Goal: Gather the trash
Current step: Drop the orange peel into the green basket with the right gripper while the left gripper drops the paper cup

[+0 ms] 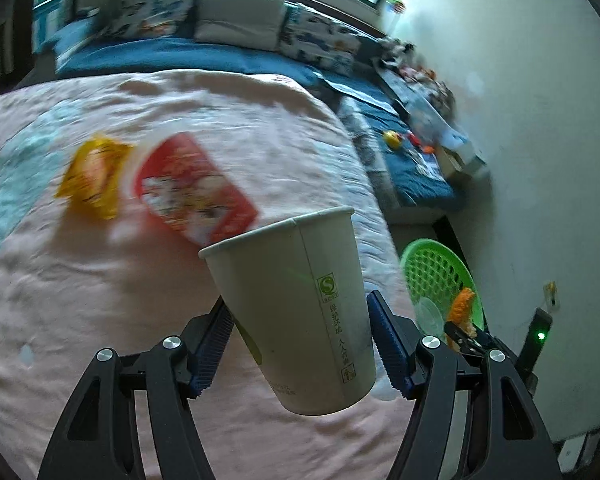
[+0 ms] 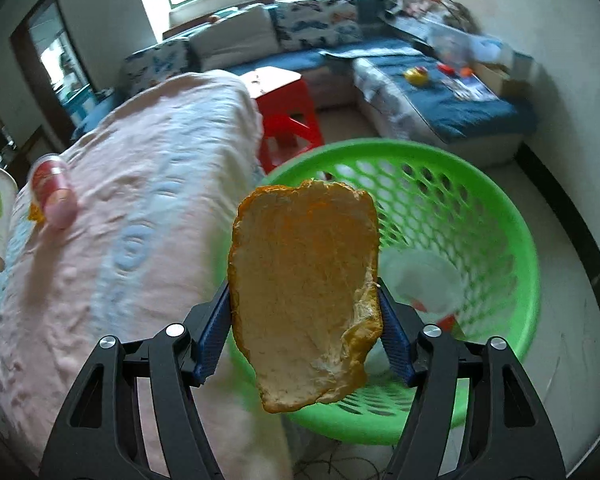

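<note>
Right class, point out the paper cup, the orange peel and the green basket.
paper cup (image 1: 296, 312): left wrist view, middle of its side wall.
orange peel (image 2: 304, 292): right wrist view, centre of its pale inner face.
green basket (image 2: 512, 216): right wrist view, on its mesh wall.

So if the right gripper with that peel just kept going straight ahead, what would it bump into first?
Most likely the green basket. The right gripper, shut on the orange peel, points at its inside, where a clear plastic lid lies. Depth is hard to judge through the fisheye.
</note>
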`<control>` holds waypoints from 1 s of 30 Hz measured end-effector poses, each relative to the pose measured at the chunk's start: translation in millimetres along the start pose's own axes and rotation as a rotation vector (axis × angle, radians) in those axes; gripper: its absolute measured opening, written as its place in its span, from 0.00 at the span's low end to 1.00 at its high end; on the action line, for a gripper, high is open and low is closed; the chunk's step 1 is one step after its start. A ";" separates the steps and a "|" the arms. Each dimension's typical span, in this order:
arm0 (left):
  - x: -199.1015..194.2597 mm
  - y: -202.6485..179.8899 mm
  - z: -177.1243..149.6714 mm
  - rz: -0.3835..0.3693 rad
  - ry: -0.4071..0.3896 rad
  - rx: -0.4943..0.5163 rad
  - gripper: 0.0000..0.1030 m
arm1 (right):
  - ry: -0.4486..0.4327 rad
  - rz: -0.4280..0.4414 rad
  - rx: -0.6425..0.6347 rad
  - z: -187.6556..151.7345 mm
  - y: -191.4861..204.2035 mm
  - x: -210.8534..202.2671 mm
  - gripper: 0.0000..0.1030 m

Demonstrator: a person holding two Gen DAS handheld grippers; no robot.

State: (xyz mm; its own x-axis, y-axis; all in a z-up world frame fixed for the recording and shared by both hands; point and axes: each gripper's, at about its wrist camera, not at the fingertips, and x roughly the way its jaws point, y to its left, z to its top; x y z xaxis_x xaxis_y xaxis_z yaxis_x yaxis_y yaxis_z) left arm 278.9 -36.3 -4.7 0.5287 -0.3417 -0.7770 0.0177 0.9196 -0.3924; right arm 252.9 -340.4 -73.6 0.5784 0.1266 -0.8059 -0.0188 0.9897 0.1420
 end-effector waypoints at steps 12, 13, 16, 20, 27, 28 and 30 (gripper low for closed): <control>30.8 -91.0 4.8 -0.056 0.044 0.189 0.63 | -0.023 0.012 0.092 -16.1 -33.2 -11.0 0.78; 33.4 -98.0 5.0 -0.058 0.047 0.202 0.63 | -0.028 0.007 0.088 -16.2 -33.8 -13.7 0.78; 42.1 -119.1 5.3 -0.072 0.055 0.245 0.63 | -0.045 0.009 0.084 -17.4 -35.0 -24.3 0.78; 57.0 -146.0 2.2 -0.087 0.076 0.293 0.63 | -0.078 0.001 0.086 -24.0 -39.0 -42.3 0.80; 85.7 -178.9 -6.0 -0.104 0.122 0.354 0.63 | -0.094 -0.010 0.089 -41.4 -47.3 -64.6 0.81; 89.6 -182.6 -7.7 -0.101 0.127 0.363 0.64 | -0.099 -0.010 0.092 -43.7 -48.2 -67.8 0.81; 99.8 -190.4 -10.3 -0.098 0.143 0.378 0.64 | -0.110 -0.007 0.104 -47.5 -50.2 -73.6 0.82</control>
State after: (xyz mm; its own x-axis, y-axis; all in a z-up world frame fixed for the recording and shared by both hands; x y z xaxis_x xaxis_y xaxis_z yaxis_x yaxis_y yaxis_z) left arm 319.5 -247.5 -12.6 0.3865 -0.4300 -0.8159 0.3869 0.8786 -0.2798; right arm 172.5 -396.2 -48.6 0.6641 0.1061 -0.7401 0.0670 0.9775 0.2002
